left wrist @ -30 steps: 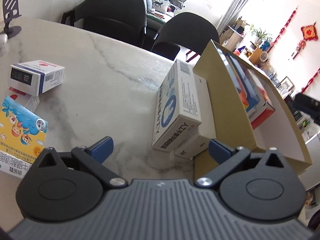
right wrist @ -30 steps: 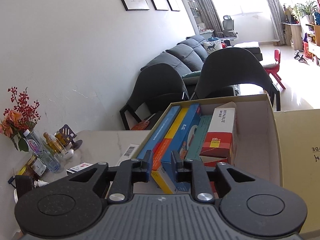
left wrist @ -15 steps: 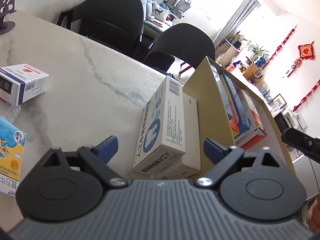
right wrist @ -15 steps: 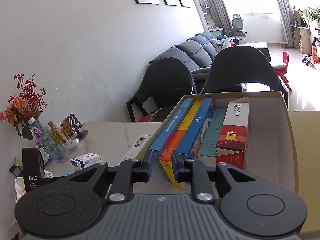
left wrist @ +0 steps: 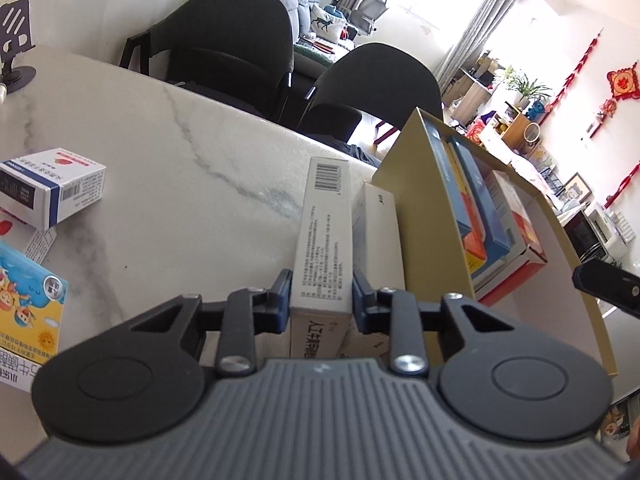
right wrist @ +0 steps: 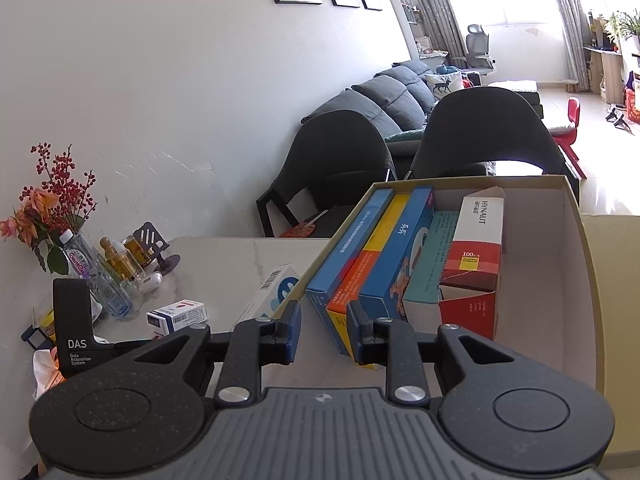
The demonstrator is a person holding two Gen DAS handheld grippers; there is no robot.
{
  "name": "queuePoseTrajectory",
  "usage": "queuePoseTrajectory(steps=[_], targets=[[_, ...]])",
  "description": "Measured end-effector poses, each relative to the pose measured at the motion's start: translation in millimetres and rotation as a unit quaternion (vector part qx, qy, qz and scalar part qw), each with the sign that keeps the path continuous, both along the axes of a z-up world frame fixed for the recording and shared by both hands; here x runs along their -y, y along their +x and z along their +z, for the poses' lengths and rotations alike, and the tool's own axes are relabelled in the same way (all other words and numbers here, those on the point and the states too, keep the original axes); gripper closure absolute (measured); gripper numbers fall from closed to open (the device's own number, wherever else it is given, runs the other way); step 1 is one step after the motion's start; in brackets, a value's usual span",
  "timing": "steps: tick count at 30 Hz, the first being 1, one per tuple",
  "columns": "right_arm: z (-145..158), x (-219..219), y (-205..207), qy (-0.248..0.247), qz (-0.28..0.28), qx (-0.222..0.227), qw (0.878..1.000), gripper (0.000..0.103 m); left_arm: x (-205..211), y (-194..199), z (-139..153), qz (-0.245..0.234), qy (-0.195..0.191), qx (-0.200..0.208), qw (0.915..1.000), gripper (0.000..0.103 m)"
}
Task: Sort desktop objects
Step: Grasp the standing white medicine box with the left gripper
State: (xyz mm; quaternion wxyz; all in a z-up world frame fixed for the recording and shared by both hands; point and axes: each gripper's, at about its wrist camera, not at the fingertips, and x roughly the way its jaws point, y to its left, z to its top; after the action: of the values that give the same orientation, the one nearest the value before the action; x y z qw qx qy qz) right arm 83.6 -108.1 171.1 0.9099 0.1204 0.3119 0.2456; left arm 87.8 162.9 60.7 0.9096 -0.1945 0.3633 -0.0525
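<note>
2 chairs (right wrist: 486,132), sofa (right wrist: 384,96), flowers (right wrist: 52,200).

We see our left gripper (left wrist: 321,298) and right gripper (right wrist: 323,330) built alike: a grey ribbed body, two round black discs, black linkage arms pinned with silver screws, and blue pads on the fingers (right wrist: 294,322). A black block on the left one, seen from the right wrist, reads "DAS Data Acquisition System".

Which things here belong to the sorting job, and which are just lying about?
Job: barcode box clamped in left tool; white box; carton; blue-striped box; cartoon box.
Lying about: phone stand; vase; chairs.
</note>
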Motion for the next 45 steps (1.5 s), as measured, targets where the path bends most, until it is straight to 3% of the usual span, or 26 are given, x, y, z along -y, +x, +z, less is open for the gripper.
queuePoseTrajectory(steps=[3,20,32,45], targets=[[0.4,3.0,-0.9,0.025,0.008,-0.009,1.000,0.073,2.5,-7.2,1.3,0.004,0.015,0.005,0.9999,0.075],[-3.0,-8.2,-15.5,0.046,0.031,-0.025,0.998,0.073,20.6,-71.1,2.7,-0.009,0.069,0.010,0.9975,0.076],[-8.4,1.0,-23.7,0.075,0.030,-0.046,0.996,0.073,47.1,-108.2,0.9,0.014,0.107,0.024,0.9939,0.075],[-19.9,-1.7,-40.3,0.080,0.031,-0.058,0.995,0.073,63.3,-131.2,3.4,-0.006,0.097,0.024,0.9950,0.074]])
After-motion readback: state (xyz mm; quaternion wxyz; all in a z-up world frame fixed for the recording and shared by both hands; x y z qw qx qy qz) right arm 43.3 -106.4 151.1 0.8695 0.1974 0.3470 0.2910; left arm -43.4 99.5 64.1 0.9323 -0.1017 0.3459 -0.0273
